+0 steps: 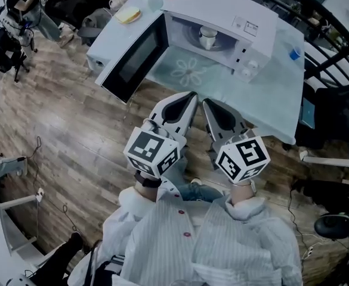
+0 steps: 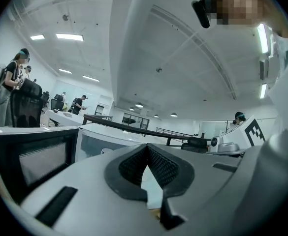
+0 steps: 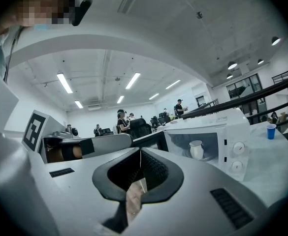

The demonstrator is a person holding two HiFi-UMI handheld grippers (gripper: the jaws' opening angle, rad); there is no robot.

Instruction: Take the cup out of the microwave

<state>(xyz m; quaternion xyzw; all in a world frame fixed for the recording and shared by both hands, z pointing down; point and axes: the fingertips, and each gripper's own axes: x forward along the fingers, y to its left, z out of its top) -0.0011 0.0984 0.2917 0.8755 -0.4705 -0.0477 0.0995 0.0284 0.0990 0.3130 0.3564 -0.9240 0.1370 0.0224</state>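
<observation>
At approach step: short of open microwave (image 1: 222,8) w/ cup (image 1: 208,37) inside. Holding left gripper (image 2: 146,149), right gripper (image 3: 140,151) clenched, empty. Next: unclench one, reach in, grip cup.

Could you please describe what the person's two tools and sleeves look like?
Both the left tool and the right tool have light grey, tapering shells with dark recessed panels and dark, ridged pads. Each carries a white cube with black square markers. The sleeves are pale, finely striped fabric.
</observation>
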